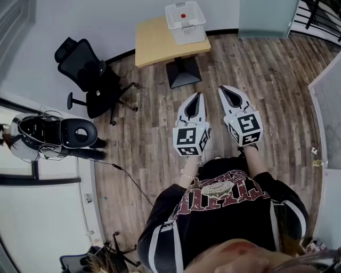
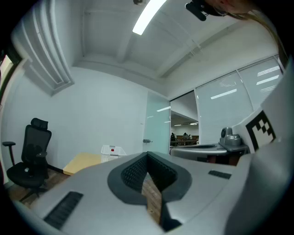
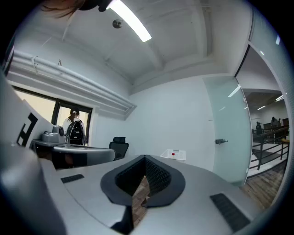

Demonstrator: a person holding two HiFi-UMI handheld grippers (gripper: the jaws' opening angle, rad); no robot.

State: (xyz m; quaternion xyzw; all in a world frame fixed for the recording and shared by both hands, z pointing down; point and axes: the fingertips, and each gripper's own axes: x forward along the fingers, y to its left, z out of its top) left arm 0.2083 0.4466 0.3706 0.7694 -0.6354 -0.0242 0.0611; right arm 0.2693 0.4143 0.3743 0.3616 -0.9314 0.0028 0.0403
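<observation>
My left gripper point(image 1: 198, 96) and my right gripper point(image 1: 223, 89) are held side by side in the air over the wooden floor, pointing at a small wooden table point(image 1: 160, 40). Both are shut, fingertips touching, with nothing between them. On the table's far right corner stands a white mesh basket point(image 1: 185, 22) with a small red thing point(image 1: 183, 16) inside. In the left gripper view the shut tips point(image 2: 148, 156) point past the table point(image 2: 85, 161) and basket point(image 2: 112, 151). In the right gripper view the shut tips point(image 3: 145, 158) sit just below the basket point(image 3: 173, 154).
A black office chair point(image 1: 90, 80) stands left of the table, by the wall. A black and white seat-like device point(image 1: 53, 132) with cables sits further left. A frosted glass door point(image 3: 225, 133) lies right of the table. A person with a backpack point(image 3: 76, 131) stands behind a window.
</observation>
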